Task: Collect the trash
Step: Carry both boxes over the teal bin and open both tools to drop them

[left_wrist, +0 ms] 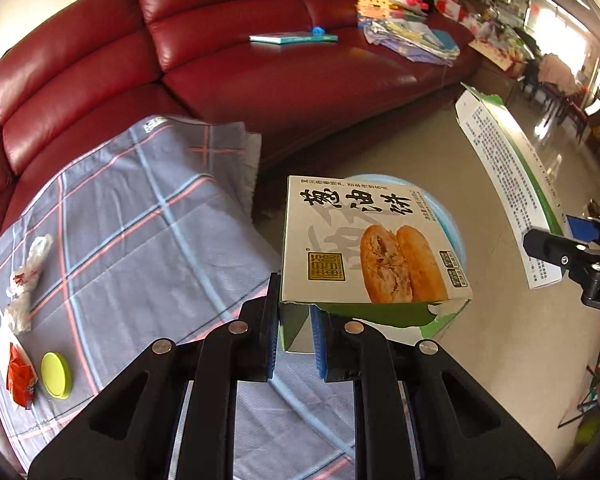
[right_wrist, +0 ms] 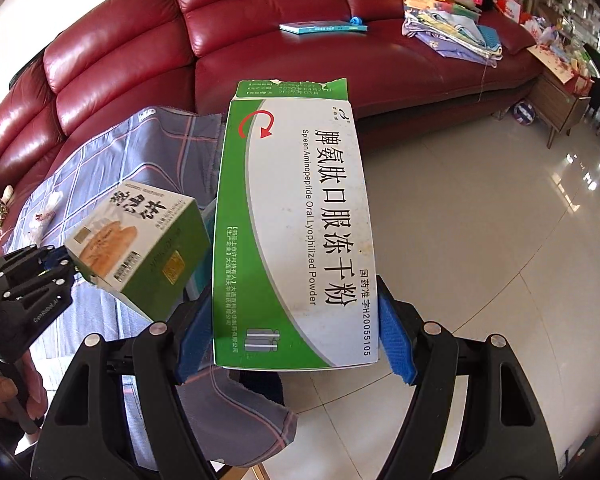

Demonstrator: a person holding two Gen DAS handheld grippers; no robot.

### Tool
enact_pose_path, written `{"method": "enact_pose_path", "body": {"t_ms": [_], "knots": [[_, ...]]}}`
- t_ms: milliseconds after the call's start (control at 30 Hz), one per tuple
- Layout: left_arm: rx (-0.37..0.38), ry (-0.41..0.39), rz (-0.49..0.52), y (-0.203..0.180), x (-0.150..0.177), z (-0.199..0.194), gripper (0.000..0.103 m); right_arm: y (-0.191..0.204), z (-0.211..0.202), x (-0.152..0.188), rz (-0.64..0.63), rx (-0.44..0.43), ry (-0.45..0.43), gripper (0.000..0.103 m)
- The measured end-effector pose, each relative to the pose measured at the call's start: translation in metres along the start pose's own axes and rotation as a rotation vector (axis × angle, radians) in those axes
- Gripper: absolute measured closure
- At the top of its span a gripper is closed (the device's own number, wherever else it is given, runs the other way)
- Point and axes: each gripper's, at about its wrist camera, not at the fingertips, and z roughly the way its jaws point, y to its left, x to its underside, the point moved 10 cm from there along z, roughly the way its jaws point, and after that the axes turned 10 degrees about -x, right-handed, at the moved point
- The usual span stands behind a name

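Trash is airborne on both sides: the left gripper (left_wrist: 296, 336) is pinched on a thin bottom flap of the green-and-white cardboard pastry box (left_wrist: 374, 248), hanging over a pale blue round bin (left_wrist: 454, 236), while the right gripper (right_wrist: 296, 334) is clamped across the long green-and-white cardboard medicine box (right_wrist: 296, 224), above the tiled floor (right_wrist: 480, 240). That flap grip looks risky: the torn edge could slip. The two boxes ride close and might knock together.
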Motion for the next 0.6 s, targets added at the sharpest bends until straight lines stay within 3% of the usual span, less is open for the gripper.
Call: {"method": "enact_pose_path", "body": {"t_ms": [267, 600], "knots": [[-0.006, 0.036, 0.094, -0.042, -0.011, 0.033, 0.088, -0.018, 0.015, -0.002, 0.033, -0.013, 0.013, 0.034], [-0.019, 0.086, 0.150, -0.050, -0.013, 0.063, 0.086, -0.027, 0.039, -0.007, 0.053, -0.022, 0.050, 0.034]]}}
